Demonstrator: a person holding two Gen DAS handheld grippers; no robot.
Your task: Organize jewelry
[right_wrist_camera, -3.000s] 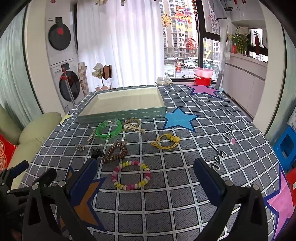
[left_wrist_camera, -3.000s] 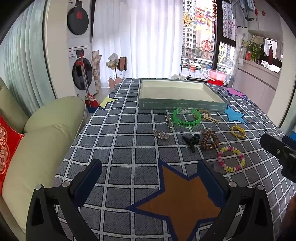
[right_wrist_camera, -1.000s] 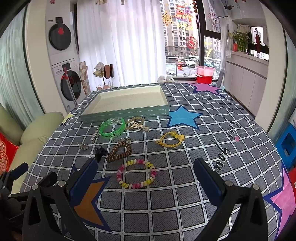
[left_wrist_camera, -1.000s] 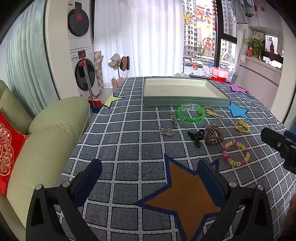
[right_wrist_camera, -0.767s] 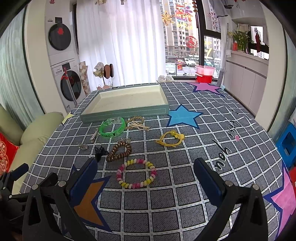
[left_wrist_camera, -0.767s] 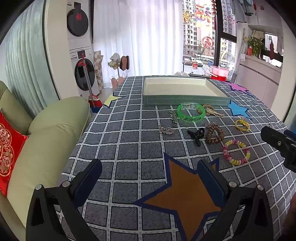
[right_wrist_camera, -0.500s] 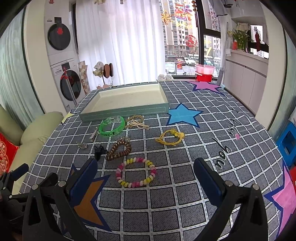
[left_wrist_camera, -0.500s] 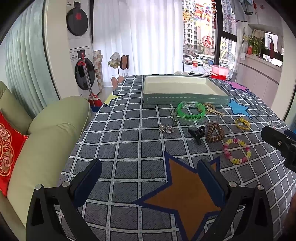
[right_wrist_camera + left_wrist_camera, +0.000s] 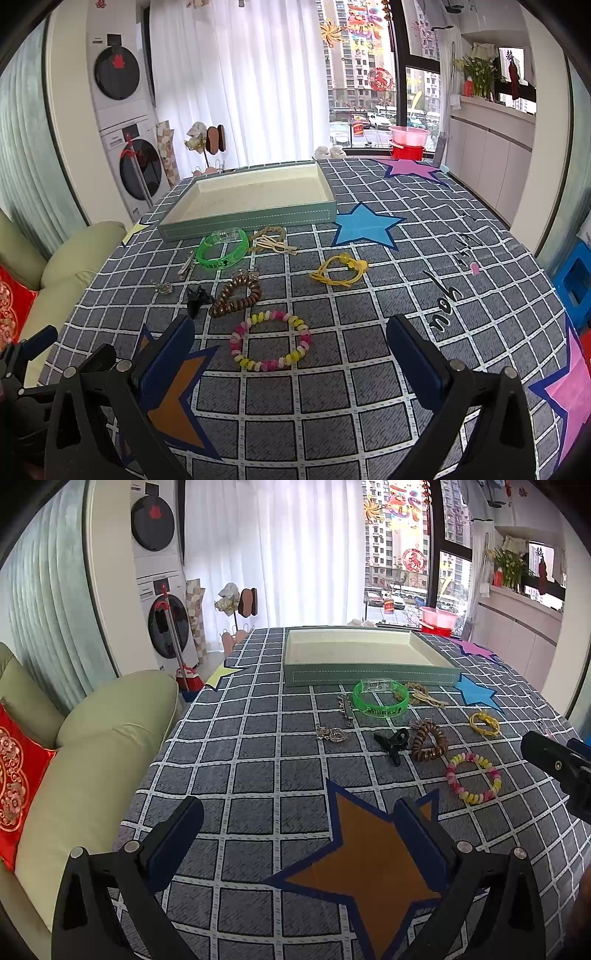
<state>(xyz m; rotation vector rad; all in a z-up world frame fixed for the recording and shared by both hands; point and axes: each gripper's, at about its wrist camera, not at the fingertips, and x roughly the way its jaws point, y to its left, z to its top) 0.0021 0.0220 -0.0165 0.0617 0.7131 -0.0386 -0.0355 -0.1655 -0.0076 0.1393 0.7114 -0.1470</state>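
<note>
**Jewelry scattered ahead of both grippers, tray empty**

Jewelry lies loose on the grey checked tablecloth (image 9: 369, 391), all of it forward of the right gripper (image 9: 291, 350), whose blue-padded fingers (image 9: 168, 354) stand wide apart, holding nothing.

- Pink-and-yellow beaded bracelet (image 9: 270, 345): just ahead, between the finger lines, nearest of all.
- Brown coiled hair tie (image 9: 236, 295) and small black claw clip (image 9: 195, 295): ahead and left, side by side.
- Yellow cord bracelet (image 9: 340, 273): ahead, slightly right, apart from the rest.
- Translucent green bangle (image 9: 221, 249) and tan braided cord piece (image 9: 271, 240): farther on, just before the shallow grey-green tray with cream lining (image 9: 251, 218).
- Two small silver metal pieces left of the bangle (too small to identify).

Left gripper (image 9: 299, 830): fingers likewise spread, empty, hovering over an orange star print (image 9: 369, 864); the jewelry sits ahead and to its right.
</note>
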